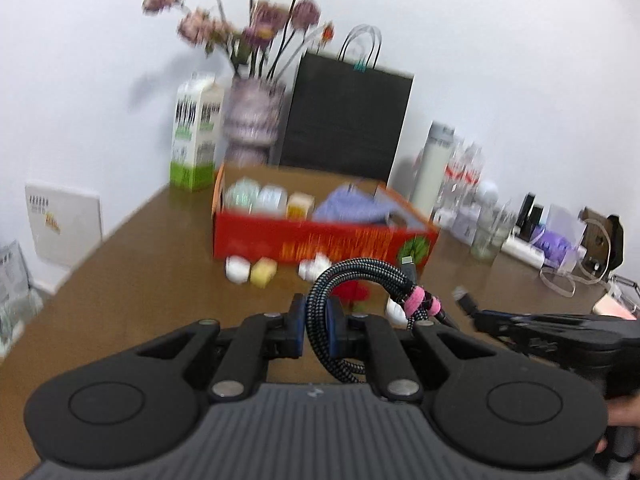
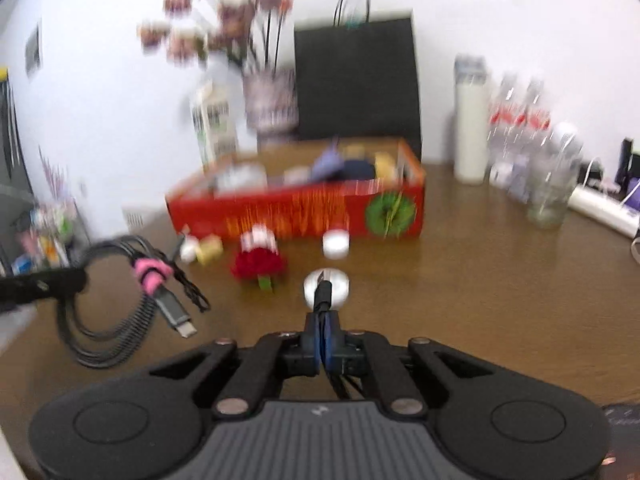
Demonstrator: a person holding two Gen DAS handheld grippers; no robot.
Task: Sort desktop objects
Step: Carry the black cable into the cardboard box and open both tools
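Note:
My left gripper (image 1: 316, 320) is shut on a coiled black braided cable (image 1: 352, 276) bound with a pink tie (image 1: 418, 300), held above the brown table; the cable also shows in the right wrist view (image 2: 116, 320). My right gripper (image 2: 323, 336) is shut on a thin black cable end (image 2: 322, 294). A red open box (image 1: 320, 236) holding several items stands ahead, also in the right wrist view (image 2: 296, 212). A red rose (image 2: 260, 266), a white round disc (image 2: 327, 286), white caps (image 2: 335, 242) and a yellow block (image 1: 263, 273) lie before the box.
A milk carton (image 1: 196, 136), a flower vase (image 1: 252, 120) and a black paper bag (image 1: 344, 116) stand behind the box. A white bottle (image 2: 472, 120), water bottles (image 2: 520, 128), a glass jar (image 2: 550, 196) and a power strip (image 2: 600, 208) line the right side.

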